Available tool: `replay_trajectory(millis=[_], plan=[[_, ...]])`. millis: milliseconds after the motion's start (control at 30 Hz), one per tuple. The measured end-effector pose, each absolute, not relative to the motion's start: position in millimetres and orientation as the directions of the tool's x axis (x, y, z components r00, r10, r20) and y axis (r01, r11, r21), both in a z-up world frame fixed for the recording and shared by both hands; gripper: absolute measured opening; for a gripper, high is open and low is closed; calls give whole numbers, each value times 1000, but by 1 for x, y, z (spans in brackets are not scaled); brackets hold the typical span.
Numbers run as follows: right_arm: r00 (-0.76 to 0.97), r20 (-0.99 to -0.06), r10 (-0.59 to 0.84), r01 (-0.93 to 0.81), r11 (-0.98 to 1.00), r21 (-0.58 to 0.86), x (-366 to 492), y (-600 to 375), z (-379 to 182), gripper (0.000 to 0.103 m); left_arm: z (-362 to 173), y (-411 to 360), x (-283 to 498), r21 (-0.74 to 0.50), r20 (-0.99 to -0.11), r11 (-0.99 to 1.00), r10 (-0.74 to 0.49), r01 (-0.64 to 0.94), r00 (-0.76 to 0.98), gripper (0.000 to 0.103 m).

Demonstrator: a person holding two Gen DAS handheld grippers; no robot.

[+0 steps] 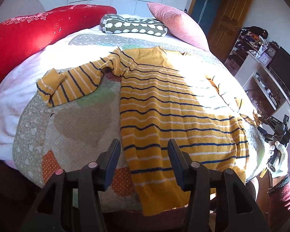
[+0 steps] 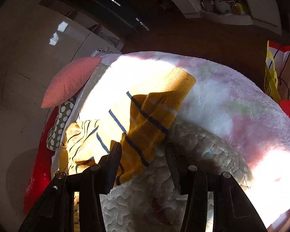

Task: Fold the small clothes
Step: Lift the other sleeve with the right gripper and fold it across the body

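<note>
A yellow sweater [image 1: 174,106] with navy and white stripes lies flat on the patterned quilt [image 1: 77,119], collar toward the pillows. Its left sleeve [image 1: 71,85] stretches out to the left, cuff crumpled. My left gripper [image 1: 144,145] hovers open over the sweater's hem, with nothing pressed between its fingers. The right sleeve [image 2: 150,116] lies folded and rumpled at the quilt's right edge. My right gripper [image 2: 143,147] stands open just short of it, the cloth brushing the left finger [image 2: 114,154]. In the left wrist view the right gripper [image 1: 262,131] sits by the cuff, held by a white-gloved hand [image 1: 280,160].
A red pillow [image 1: 38,29], a green patterned cushion [image 1: 133,26] and a pink pillow [image 1: 176,23] line the bed's far end. A fluffy pink-white blanket [image 2: 232,100] lies under the quilt. Shelves [image 1: 264,71] stand right of the bed, and bags [image 2: 276,77] beside it.
</note>
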State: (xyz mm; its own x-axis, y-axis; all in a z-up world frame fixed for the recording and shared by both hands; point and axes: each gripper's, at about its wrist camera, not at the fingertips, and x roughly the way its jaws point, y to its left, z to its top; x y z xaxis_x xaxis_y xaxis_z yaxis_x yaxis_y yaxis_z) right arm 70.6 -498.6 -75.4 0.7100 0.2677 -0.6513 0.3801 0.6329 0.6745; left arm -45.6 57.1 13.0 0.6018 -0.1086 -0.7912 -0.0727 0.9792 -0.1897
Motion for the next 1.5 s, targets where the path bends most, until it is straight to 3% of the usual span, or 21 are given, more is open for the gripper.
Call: replay_trajectory(millis=[100,133,167,200,300,467,667,800,900,1033,1300,1400,1500], plan=[[738,-625,255,376,613,695,84,-508,-81,51,11,44,-38,-189,-797,981,-122,-53,592,50],[748,-611,258,364,611,703,88,-510,-80,41,9,41,-36,-185,-800,981,-120,-50,588,50],[752,-606,260,357,612,705,92,-511,-79,15,7,40,-34,-181,-803,982,-118,-50,584,50],[749,-610,260,356,619,700,95,-515,-77,8,5,41,-33,-181,-806,982,-118,-52,580,50],[773,-584,250,314,649,693,100,-510,-49,7,1,50,-34,-191,-808,979,-116,-70,577,50],[823,-494,279,137,747,650,117,-460,44,7,-5,70,-37,-227,-806,968,-124,-108,579,50],[826,-429,366,-114,853,509,157,-334,148,7,-8,90,-50,-285,-784,949,-150,-135,603,50],[792,-422,441,-258,868,423,173,-243,179,7,-6,106,-59,-307,-766,939,-147,-156,625,52],[733,-452,509,-348,851,394,181,-176,172,7,-8,121,-63,-327,-758,927,-138,-187,638,54],[609,-543,578,-430,816,386,183,-98,122,7,-15,143,-67,-352,-759,905,-127,-238,639,55],[465,-680,568,-443,814,376,201,8,19,8,-27,165,-71,-370,-771,882,-117,-291,626,55],[389,-706,591,-453,790,412,206,32,-3,11,-30,164,-68,-377,-773,880,-126,-290,622,55],[269,-694,667,-459,723,517,200,39,-18,24,-29,162,-67,-374,-772,885,-131,-278,621,55]])
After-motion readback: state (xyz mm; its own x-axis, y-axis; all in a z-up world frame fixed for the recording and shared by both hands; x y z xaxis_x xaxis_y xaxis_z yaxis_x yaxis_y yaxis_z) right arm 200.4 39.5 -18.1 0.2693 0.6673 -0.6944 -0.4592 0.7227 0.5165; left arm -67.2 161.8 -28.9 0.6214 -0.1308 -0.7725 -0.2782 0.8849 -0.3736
